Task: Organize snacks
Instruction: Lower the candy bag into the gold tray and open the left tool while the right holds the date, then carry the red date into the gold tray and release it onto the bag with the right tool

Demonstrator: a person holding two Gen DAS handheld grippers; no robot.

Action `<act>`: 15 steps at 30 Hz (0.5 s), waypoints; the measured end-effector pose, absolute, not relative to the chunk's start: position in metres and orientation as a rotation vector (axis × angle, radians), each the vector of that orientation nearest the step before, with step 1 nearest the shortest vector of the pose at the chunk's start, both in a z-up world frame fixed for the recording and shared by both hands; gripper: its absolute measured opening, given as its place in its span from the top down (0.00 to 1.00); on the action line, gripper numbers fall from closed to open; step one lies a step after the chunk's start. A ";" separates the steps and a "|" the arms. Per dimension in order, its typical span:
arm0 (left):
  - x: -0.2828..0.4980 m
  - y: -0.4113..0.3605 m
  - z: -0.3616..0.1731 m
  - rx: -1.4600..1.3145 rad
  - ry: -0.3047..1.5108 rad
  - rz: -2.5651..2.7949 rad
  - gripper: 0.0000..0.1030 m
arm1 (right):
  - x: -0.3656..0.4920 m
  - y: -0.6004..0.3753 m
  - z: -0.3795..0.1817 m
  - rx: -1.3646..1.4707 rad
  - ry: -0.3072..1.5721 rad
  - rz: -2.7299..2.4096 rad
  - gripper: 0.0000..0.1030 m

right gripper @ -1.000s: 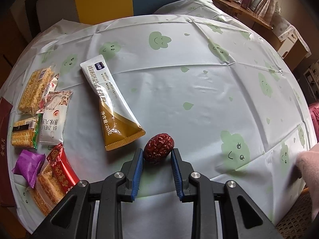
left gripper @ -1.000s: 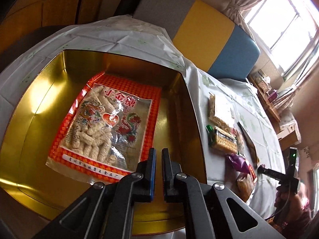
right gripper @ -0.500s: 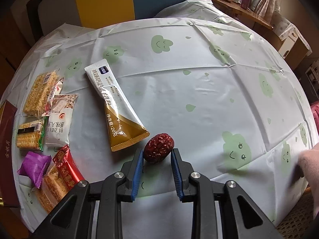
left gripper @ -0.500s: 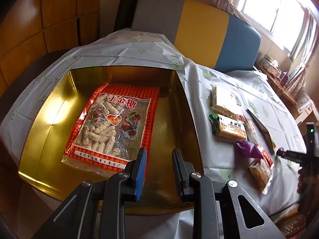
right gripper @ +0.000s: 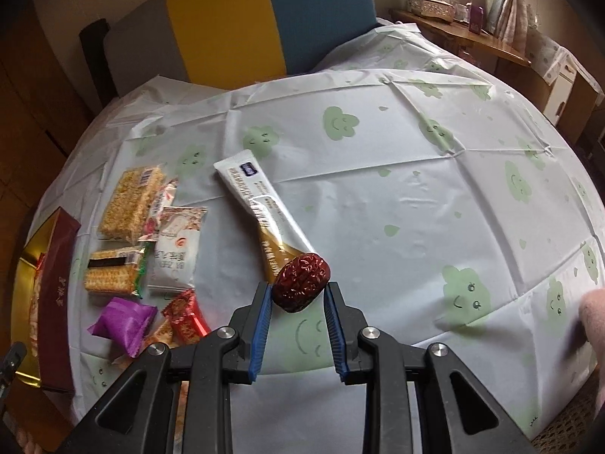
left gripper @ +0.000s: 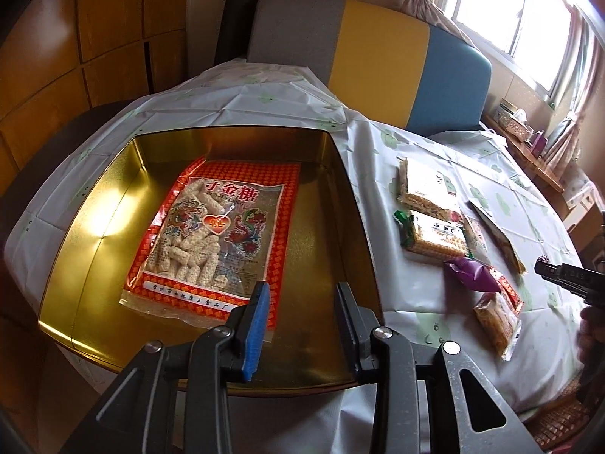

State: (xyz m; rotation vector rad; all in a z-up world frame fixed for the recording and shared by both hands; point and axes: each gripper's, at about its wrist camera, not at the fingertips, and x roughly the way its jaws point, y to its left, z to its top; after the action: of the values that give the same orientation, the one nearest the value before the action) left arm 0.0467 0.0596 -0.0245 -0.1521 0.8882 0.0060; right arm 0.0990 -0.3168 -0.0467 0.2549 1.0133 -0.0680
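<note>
The left gripper (left gripper: 300, 302), pressed together a second earlier, hung spread at six o'clock above the gold metal tin (left gripper: 90, 204), having released the red-bordered plastic candy bag (left gripper: 215, 234). The right gripper (right gripper: 297, 302) pinched a wrinkled dark-red dried date (right gripper: 301, 282), lifted clear of the cloud-print tablecloth (right gripper: 416, 189), probably tin-bound.

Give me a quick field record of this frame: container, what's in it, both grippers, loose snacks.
container: gold tin, open, on the table's left side
in tin: red sesame-candy bag, lying flat
left gripper: jaws open, empty, over the tin's near edge
right gripper: jaws shut on red date, above the tablecloth
loose snacks: long white-and-gold sachet, purple packet, cracker packs, red wrapper
</note>
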 end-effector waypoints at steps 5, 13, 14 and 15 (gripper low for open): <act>0.047 0.066 -0.028 -0.161 0.894 0.036 0.65 | 0.098 -0.283 -0.039 0.242 1.013 0.044 0.73; 0.043 0.090 -0.030 -0.193 0.893 0.099 0.65 | 0.106 -0.178 -0.021 0.146 1.009 0.319 0.73; 0.042 0.095 -0.031 -0.200 0.892 0.110 0.65 | 0.107 -0.162 -0.018 0.135 1.006 0.355 0.73; 0.042 0.099 -0.031 -0.209 0.890 0.121 0.65 | 0.108 -0.148 -0.015 0.125 1.002 0.392 0.73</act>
State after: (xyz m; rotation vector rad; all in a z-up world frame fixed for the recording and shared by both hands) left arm 0.0419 0.0991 -0.0313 -0.2086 0.8899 0.1211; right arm 0.1081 -0.1479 -0.0147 0.1247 1.0019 0.3922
